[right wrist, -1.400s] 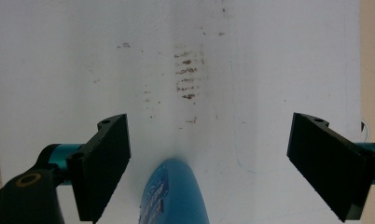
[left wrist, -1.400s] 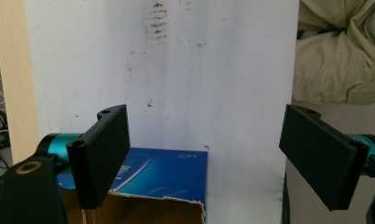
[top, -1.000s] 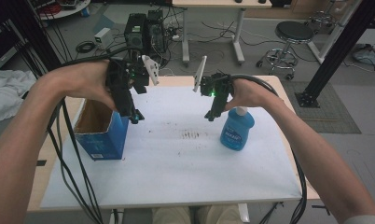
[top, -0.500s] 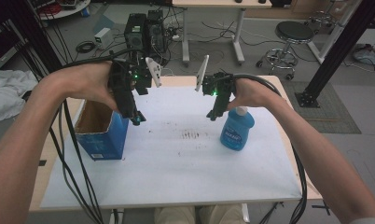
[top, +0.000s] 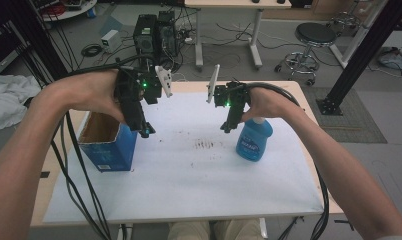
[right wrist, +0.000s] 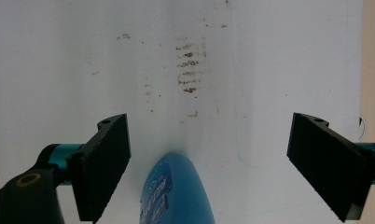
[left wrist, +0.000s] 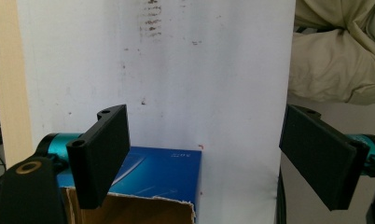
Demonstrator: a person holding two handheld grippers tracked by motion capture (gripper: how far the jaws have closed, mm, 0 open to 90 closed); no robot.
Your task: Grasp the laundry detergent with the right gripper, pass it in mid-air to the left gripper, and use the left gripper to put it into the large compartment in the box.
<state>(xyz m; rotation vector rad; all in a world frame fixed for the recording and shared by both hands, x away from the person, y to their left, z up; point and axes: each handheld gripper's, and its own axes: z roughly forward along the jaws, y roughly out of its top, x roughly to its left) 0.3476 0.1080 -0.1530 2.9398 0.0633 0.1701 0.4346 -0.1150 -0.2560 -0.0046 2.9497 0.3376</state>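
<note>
The table [top: 189,195], covered by a white sheet marked with small brown stains [top: 205,145], carried 2 things. A blue cardboard box [top: 109,142], open at the top, stood near its left edge, and a blue bottle [top: 254,140] stood upright right of the stains, well apart from the box. The left tool [top: 145,131] hung above the box's right rim, jaws spread wide and holding nothing; in the left gripper view the box's torn flap [left wrist: 148,212] lay below and between them. The right tool [top: 226,128] hovered just beside the bottle's top, its jaws likewise released and wide apart, with the bottle's body [right wrist: 176,196] rising between them, touching neither.
</note>
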